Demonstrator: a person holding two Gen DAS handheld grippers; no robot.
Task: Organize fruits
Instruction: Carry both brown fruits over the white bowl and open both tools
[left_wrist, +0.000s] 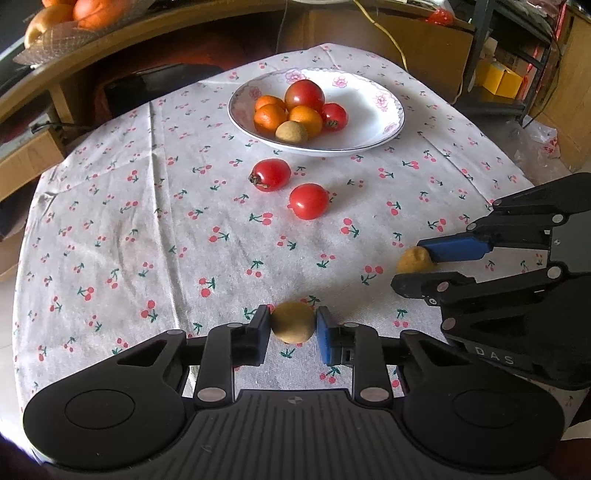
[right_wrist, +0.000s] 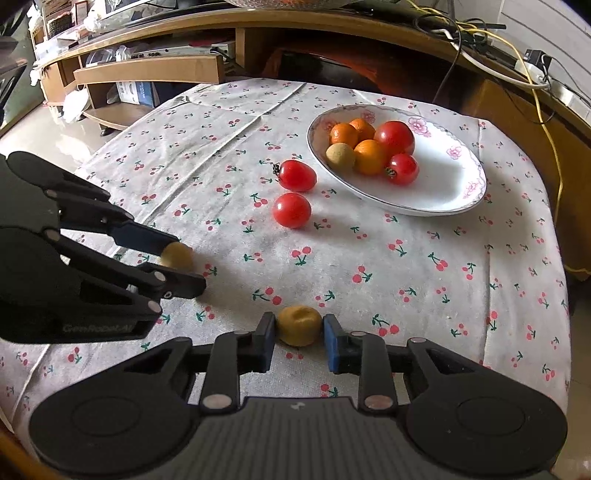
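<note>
On a cherry-print tablecloth (left_wrist: 110, 221), the left gripper (left_wrist: 293, 328) and right gripper (right_wrist: 299, 326) each seem clamped on a small brown fruit (left_wrist: 293, 322) (right_wrist: 299, 325), near the fruit plate (left_wrist: 369, 110); round fruit could squirt free if squeezed off-centre.

Left tool (left_wrist: 292, 328) held low over the surface, fingers pointing forward and level, its two pads (left_wrist: 324, 334) closed against a small tan fruit (left_wrist: 293, 322) (contact visible on both sides). Right tool (right_wrist: 299, 330) in a matching low, forward pose, one pad touching a second tan fruit (right_wrist: 299, 325), the other just beside it; the tools lie side by side, near each other.
</note>
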